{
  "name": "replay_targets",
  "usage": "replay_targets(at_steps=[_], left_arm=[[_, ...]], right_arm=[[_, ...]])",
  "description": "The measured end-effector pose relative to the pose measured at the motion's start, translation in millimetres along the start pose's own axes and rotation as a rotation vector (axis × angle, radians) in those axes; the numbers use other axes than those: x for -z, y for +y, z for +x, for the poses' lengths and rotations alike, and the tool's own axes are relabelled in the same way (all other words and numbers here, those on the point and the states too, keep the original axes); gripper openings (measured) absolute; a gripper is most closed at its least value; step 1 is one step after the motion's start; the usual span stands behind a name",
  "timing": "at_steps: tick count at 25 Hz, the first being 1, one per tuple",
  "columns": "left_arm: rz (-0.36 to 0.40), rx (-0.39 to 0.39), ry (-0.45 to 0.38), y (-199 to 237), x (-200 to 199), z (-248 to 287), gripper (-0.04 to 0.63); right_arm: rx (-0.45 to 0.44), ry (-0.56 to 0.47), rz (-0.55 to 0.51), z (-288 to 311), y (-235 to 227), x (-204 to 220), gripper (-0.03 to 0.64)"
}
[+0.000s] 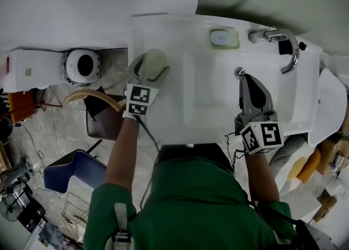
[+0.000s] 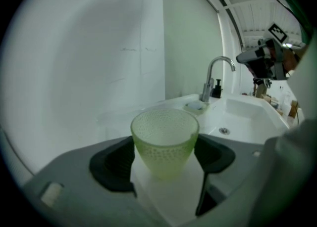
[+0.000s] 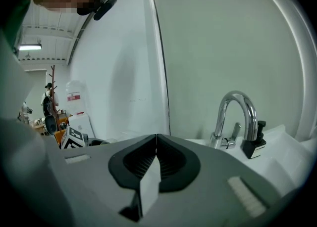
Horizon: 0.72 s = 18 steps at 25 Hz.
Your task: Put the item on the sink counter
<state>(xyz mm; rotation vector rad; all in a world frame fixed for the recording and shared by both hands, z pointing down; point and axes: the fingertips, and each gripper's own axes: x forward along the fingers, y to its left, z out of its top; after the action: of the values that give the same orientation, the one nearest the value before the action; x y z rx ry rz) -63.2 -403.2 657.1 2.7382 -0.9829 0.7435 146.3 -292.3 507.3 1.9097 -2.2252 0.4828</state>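
Note:
A frosted green cup [image 1: 154,60] [image 2: 164,142] stands upright, mouth up, over the left ledge of the white sink counter [image 1: 143,31]. My left gripper [image 1: 148,66] [image 2: 166,160] is shut on it, one black pad on each side of its wall. The cup's base sits at the counter surface; I cannot tell whether it touches. My right gripper [image 1: 244,78] [image 3: 155,139] is shut with nothing in it and hovers over the right side of the basin [image 1: 210,96], near the drain [image 1: 239,72].
A chrome faucet [image 1: 284,41] [image 2: 216,75] [image 3: 238,117] rises at the back right of the sink, with a soap dish [image 1: 224,38] [image 2: 195,106] left of it. A white round bin [image 1: 82,65] and a blue chair [image 1: 71,170] are on the floor at left.

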Motion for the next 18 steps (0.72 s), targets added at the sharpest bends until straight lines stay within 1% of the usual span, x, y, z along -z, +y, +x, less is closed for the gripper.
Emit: replay_targets(at_steps=[2, 5, 8, 11, 15, 17, 18], left_arm=[[-0.001, -0.003, 0.014, -1, 2, -4, 0.378], [-0.008, -0.015, 0.013, -2, -1, -12, 0.391], [-0.021, -0.027, 0.002, -4, -6, -24, 0.391], [-0.025, -0.057, -0.018, -4, -12, -42, 0.383], [-0.059, -0.123, -0.055, -1, -23, -76, 0.36], [-0.082, -0.179, -0.08, 3, -32, -97, 0.322], [-0.094, -0.211, -0.094, 5, -38, -107, 0.291]], right_arm=[[-0.006, -0.008, -0.002, -1, 2, -4, 0.002], [-0.014, -0.016, -0.006, -3, 3, -9, 0.002], [-0.02, -0.03, -0.012, -8, 4, -14, 0.002], [-0.029, -0.05, -0.02, -13, 4, -22, 0.002], [-0.043, -0.07, -0.025, -24, 7, -37, 0.002], [-0.05, -0.083, -0.023, -28, 7, -43, 0.002], [-0.056, -0.091, -0.025, -30, 7, -47, 0.002]])
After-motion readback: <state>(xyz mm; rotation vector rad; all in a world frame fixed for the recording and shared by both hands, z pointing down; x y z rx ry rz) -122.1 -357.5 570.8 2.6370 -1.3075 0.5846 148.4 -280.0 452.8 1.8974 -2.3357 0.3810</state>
